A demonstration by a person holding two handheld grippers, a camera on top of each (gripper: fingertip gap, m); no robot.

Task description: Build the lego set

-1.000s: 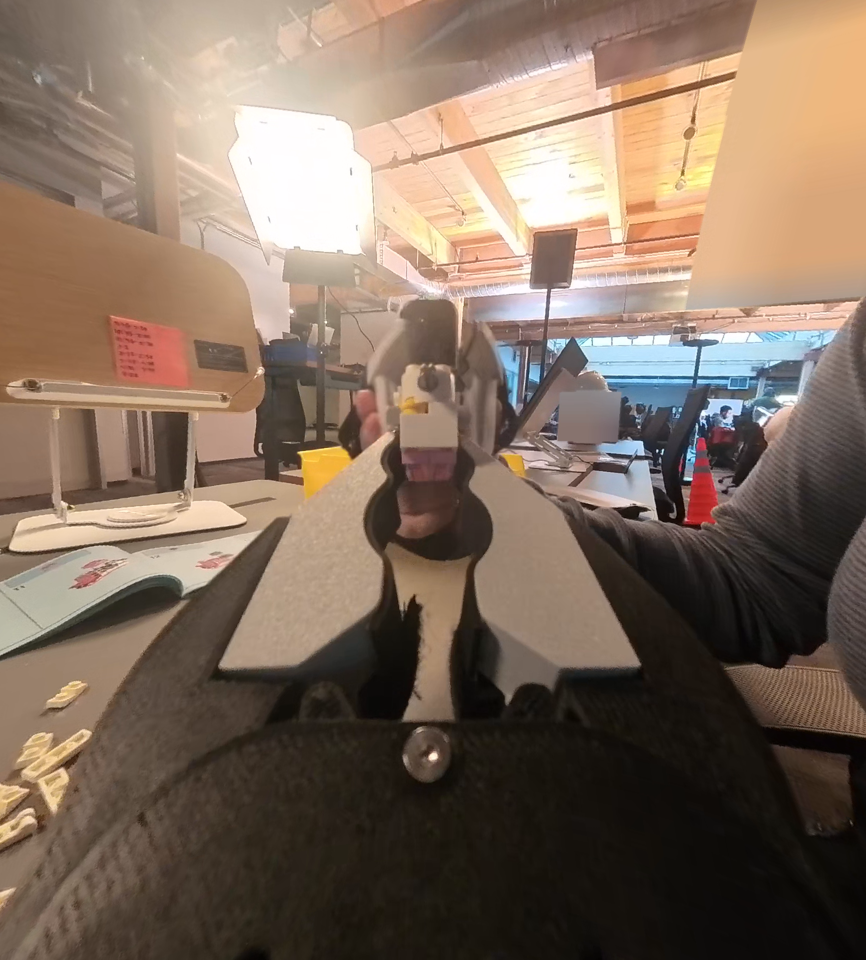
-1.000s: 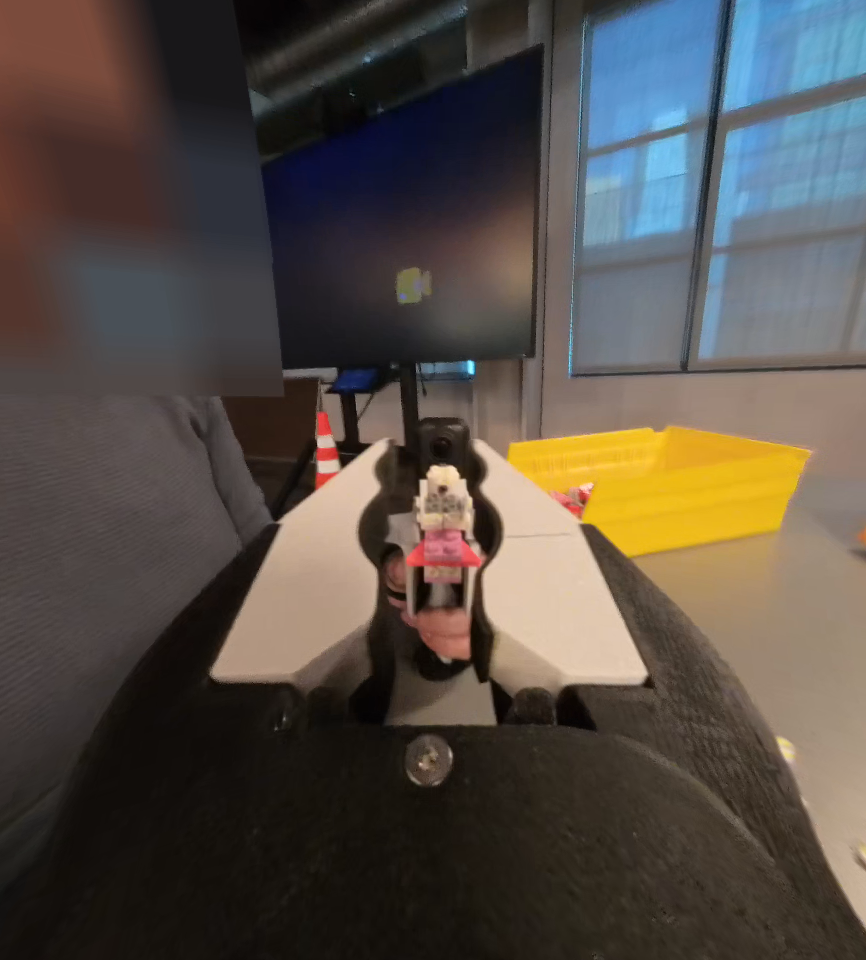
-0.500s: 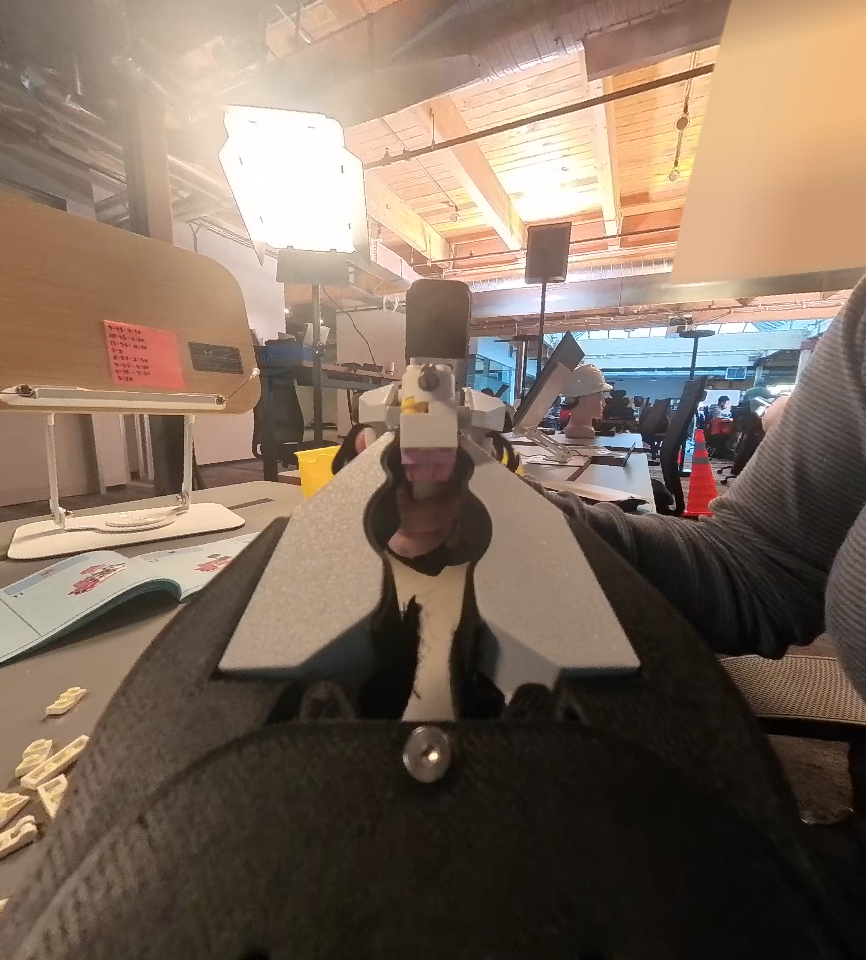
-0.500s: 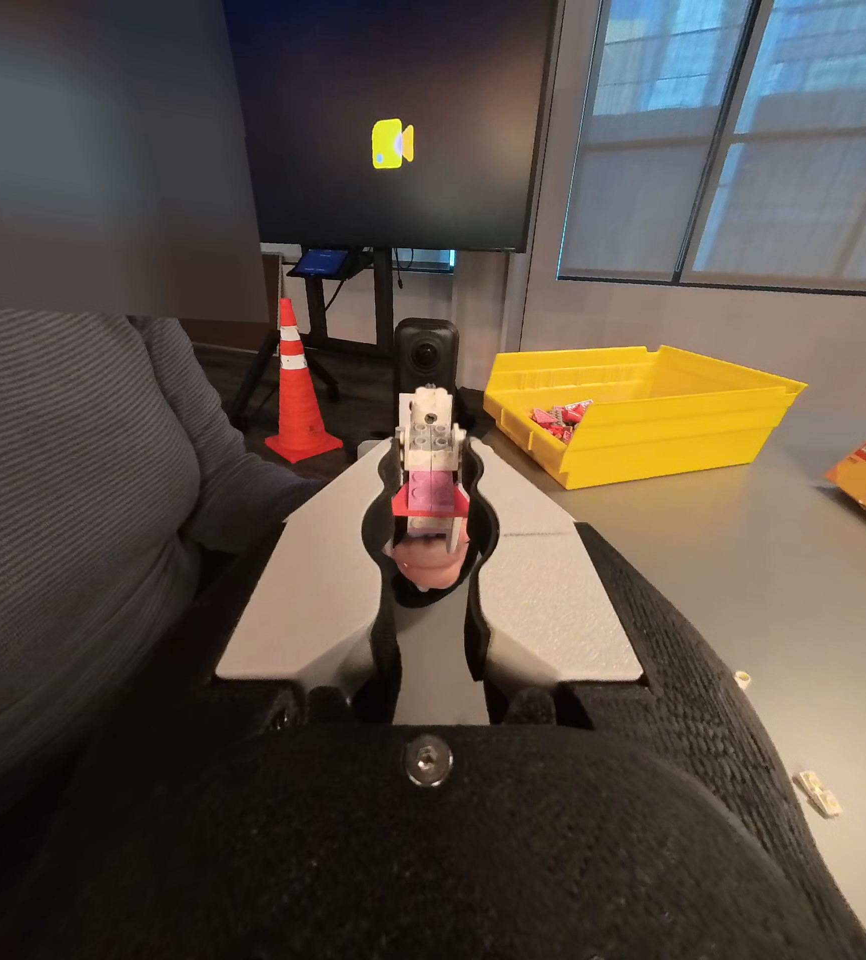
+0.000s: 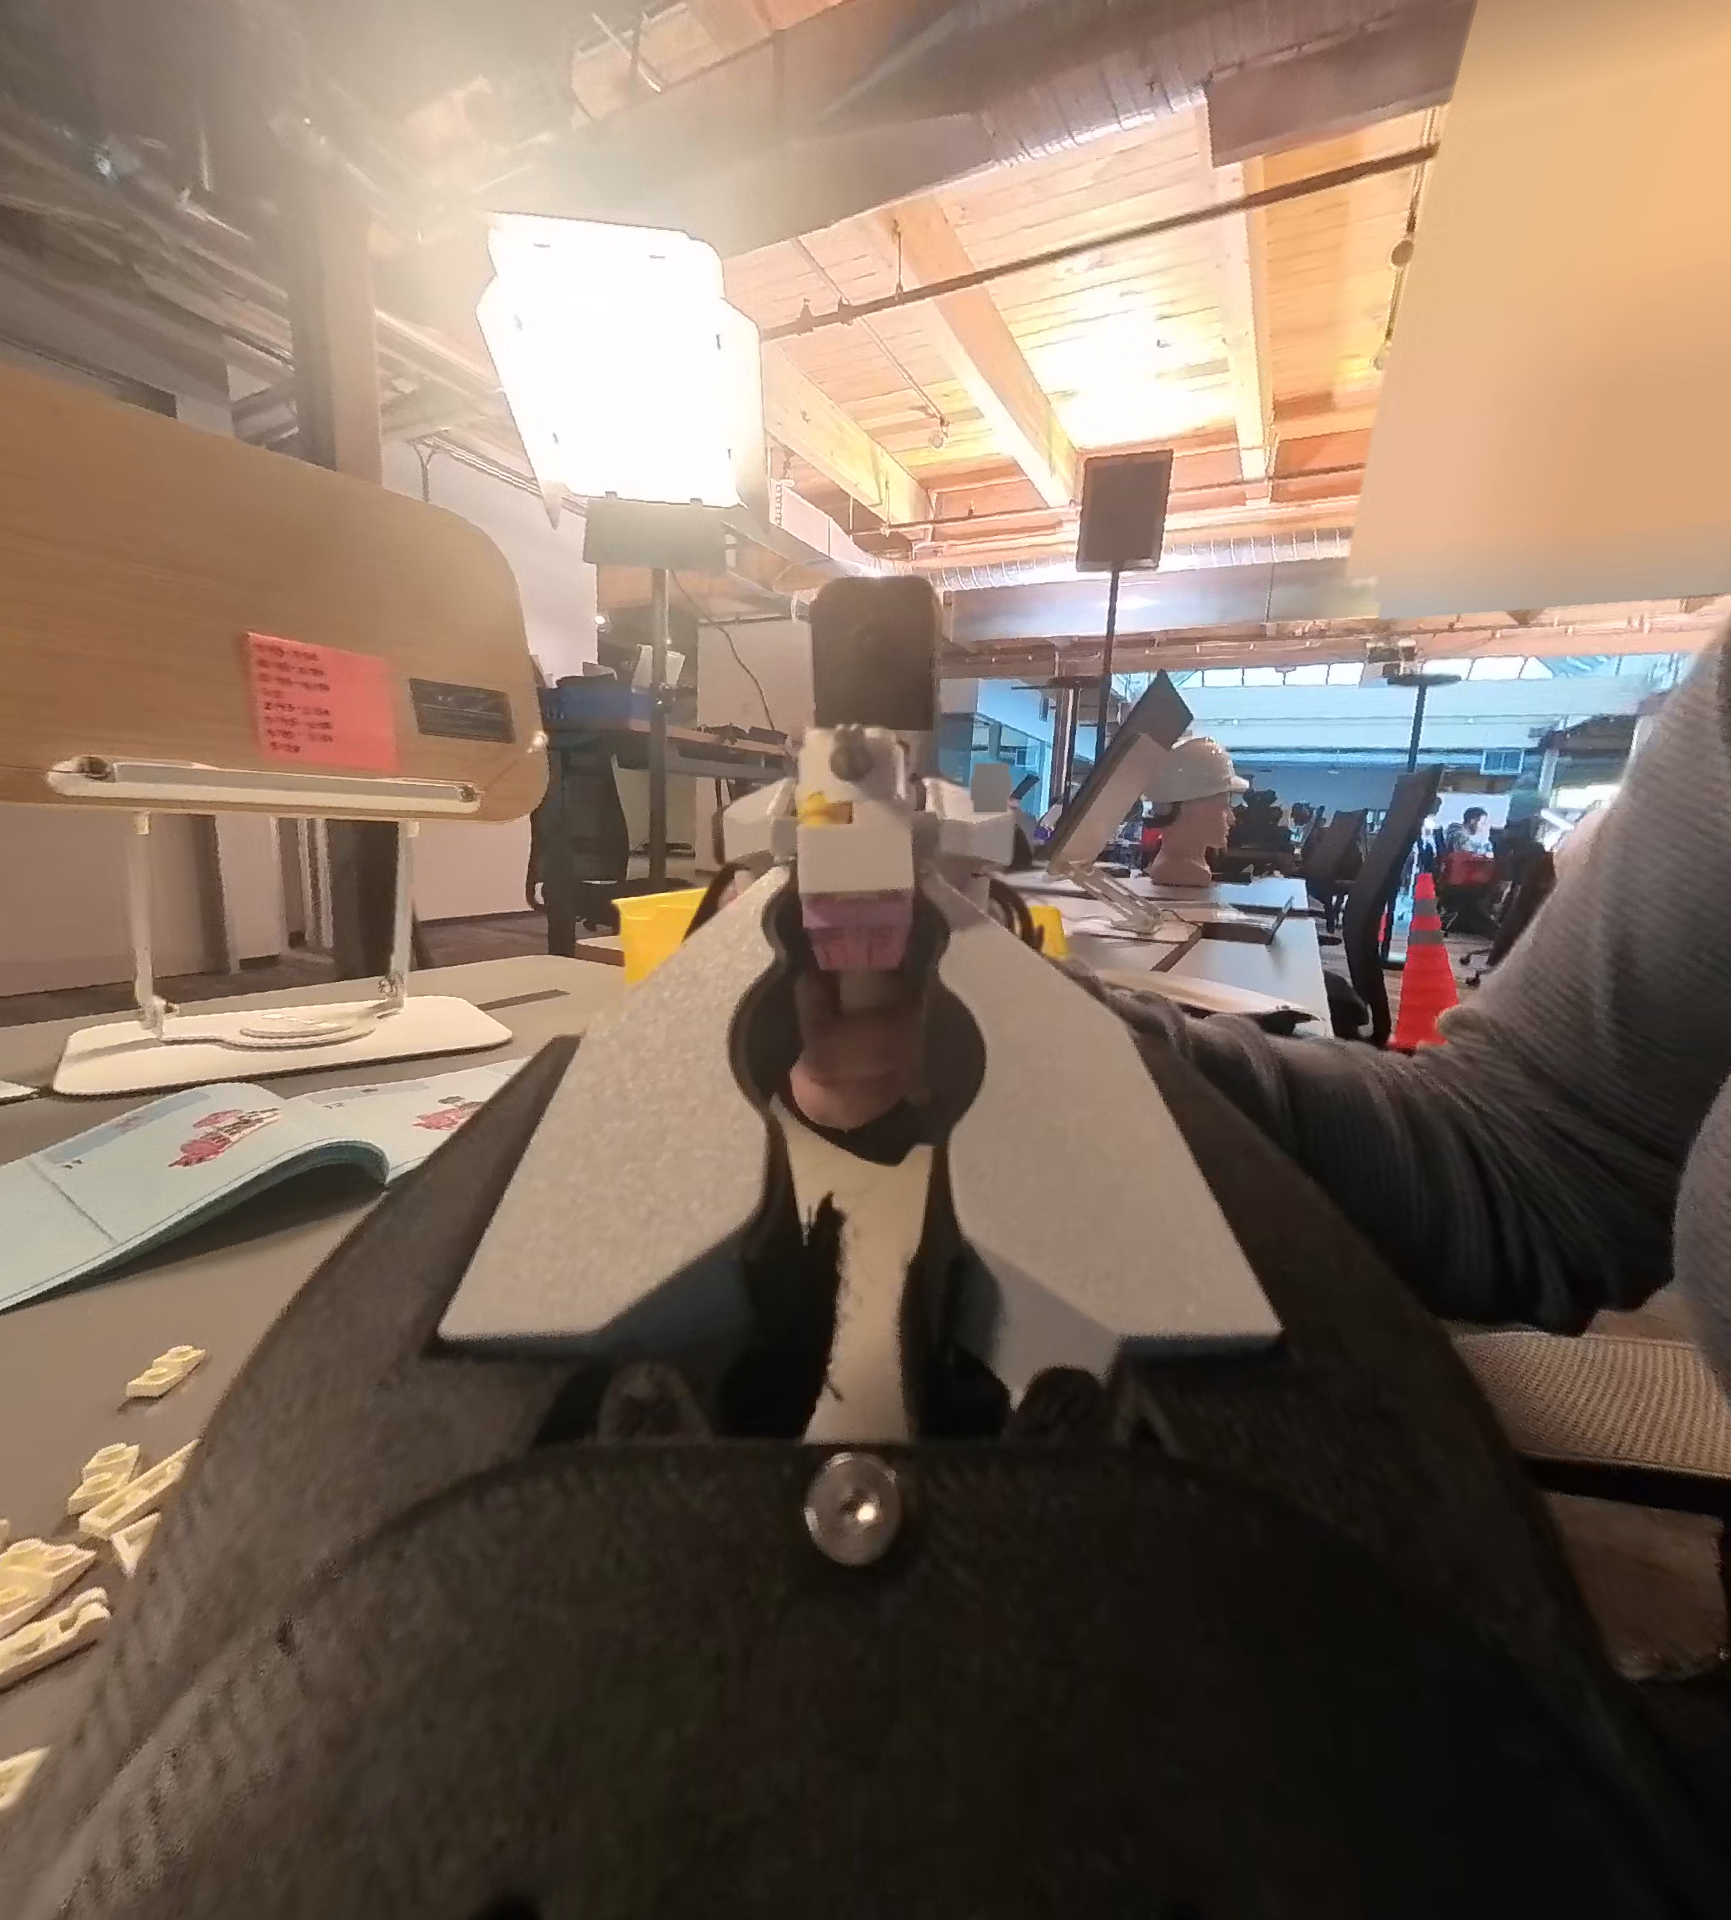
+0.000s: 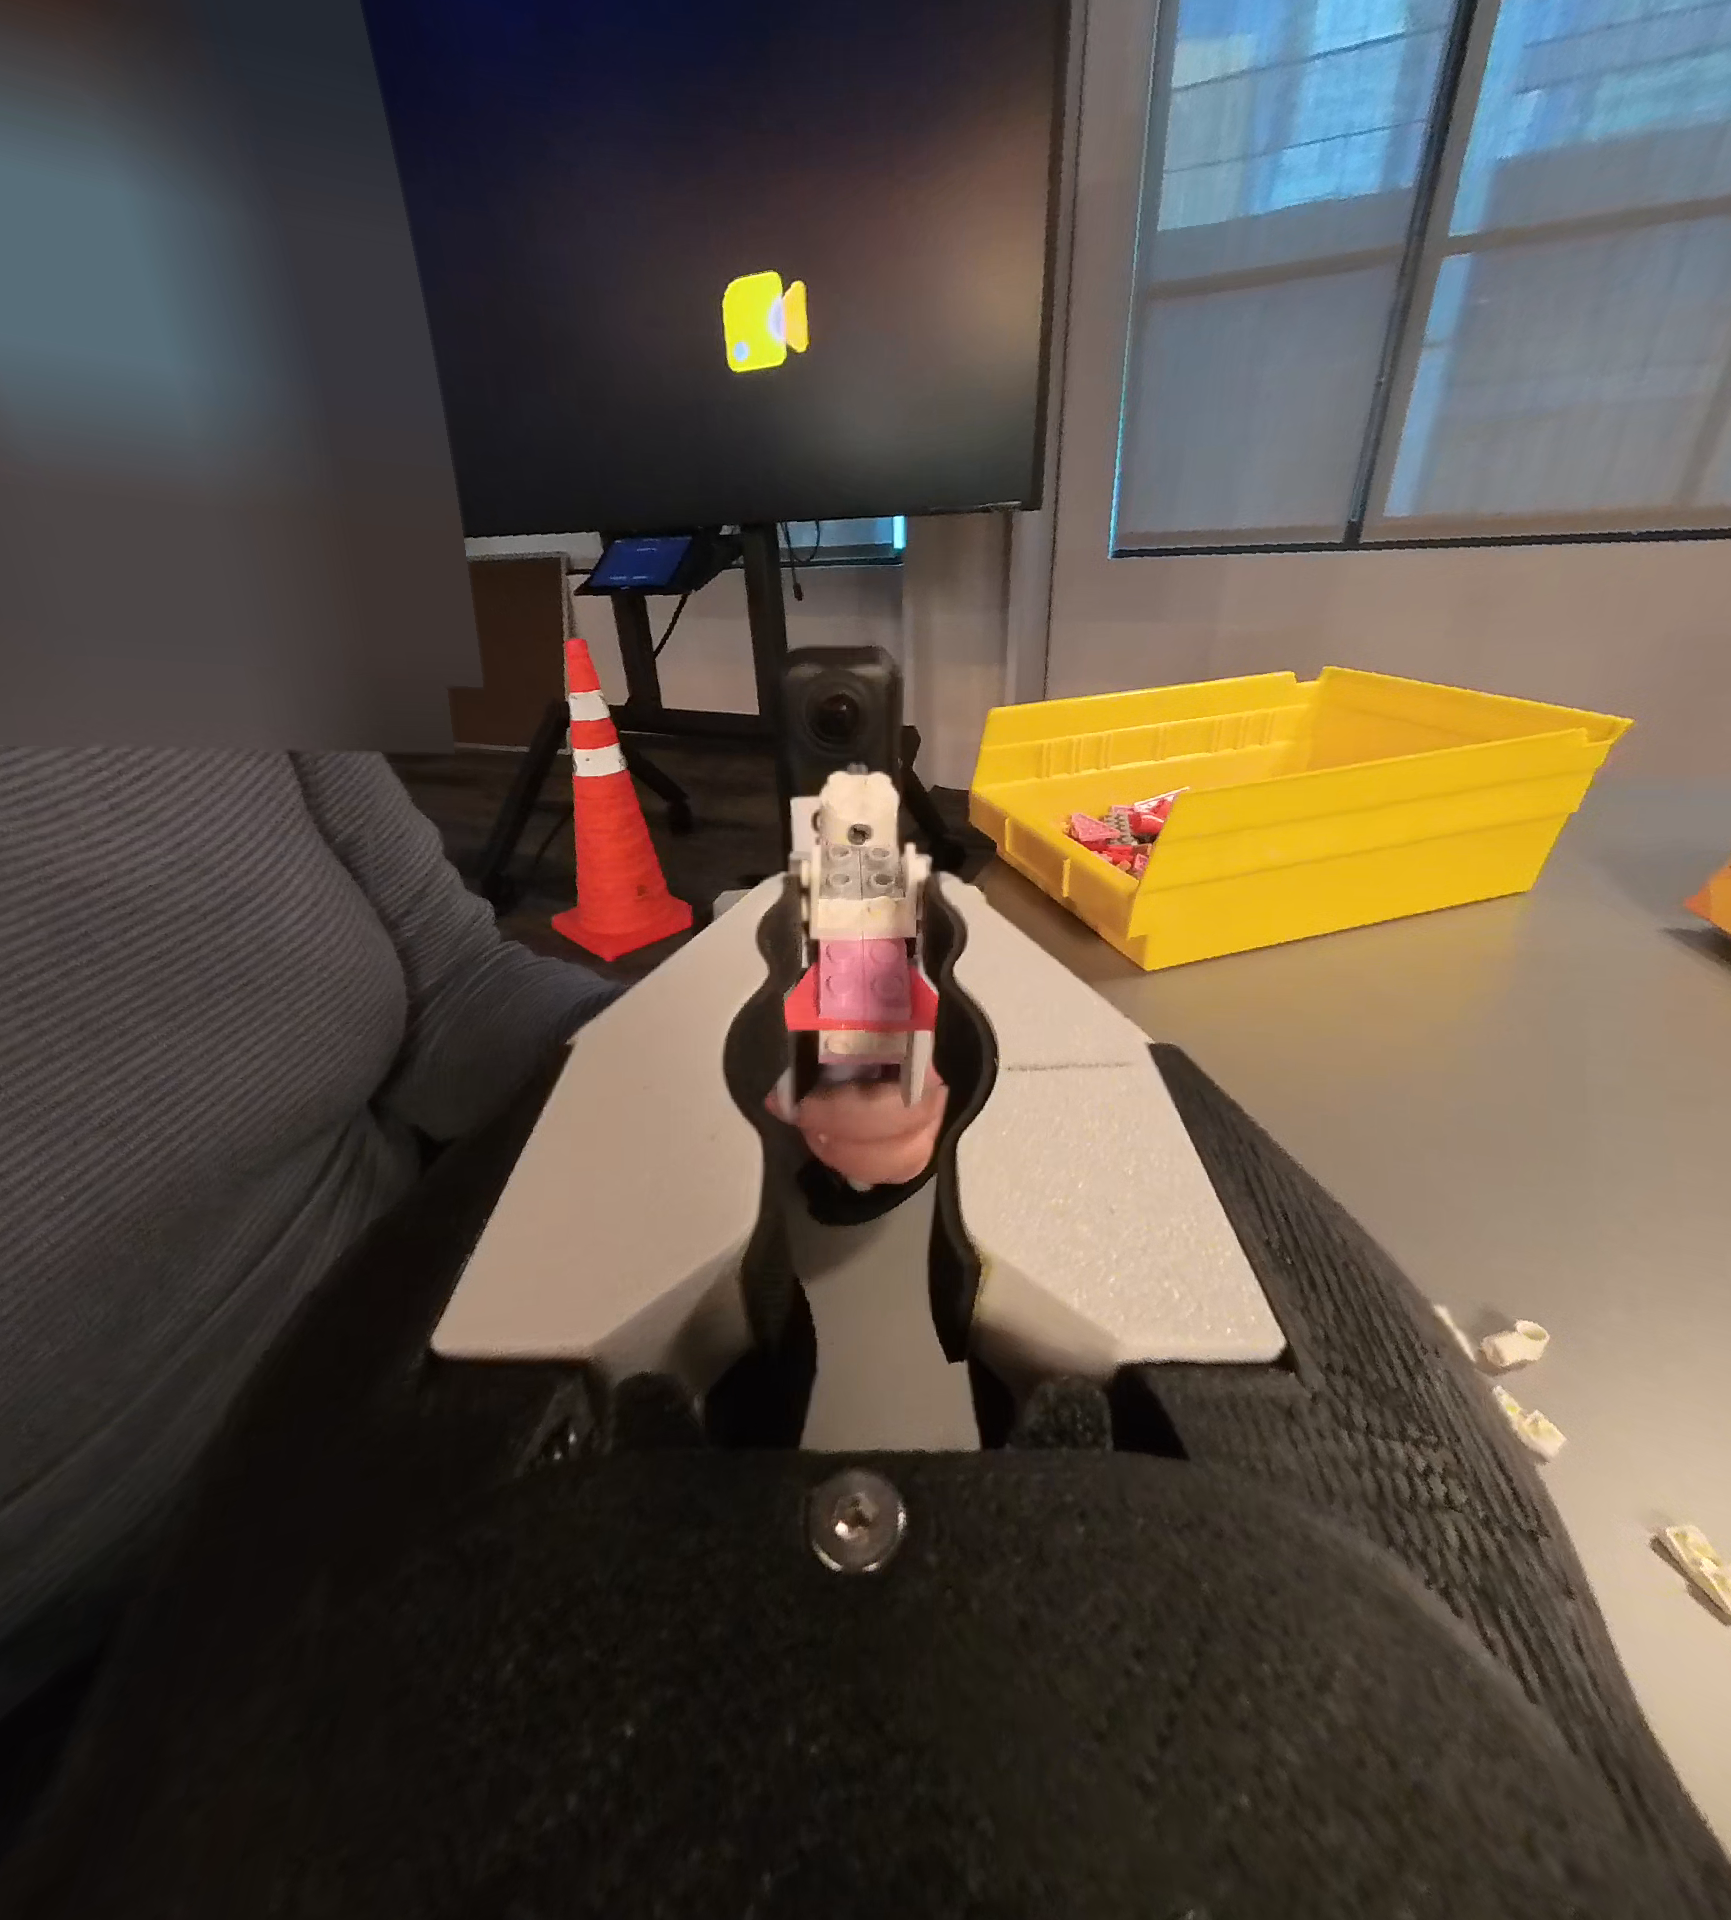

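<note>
Two grippers meet on one small brick model [image 6: 859,935], white and grey above, lilac and red below, held in the air above the table edge near the person's torso. The right gripper [image 6: 856,940] has its fingers pressed on the model's sides; the left gripper [image 5: 856,914] clamps the same model from the far end, its white block and lilac underside showing between its fingers. Judgement: with both holding one assembly, squeeze evenly and keep the two tools aligned, since a twist could split the stacked bricks. The grey table [image 6: 1463,1091] carries a yellow bin [image 6: 1360,831] of red pieces at far right, loose cream plates [image 5: 19,1579] at near left, and an open booklet [image 5: 165,1174]. Beyond stand a dark screen [image 6: 736,260] and an orange cone [image 6: 612,831].
</note>
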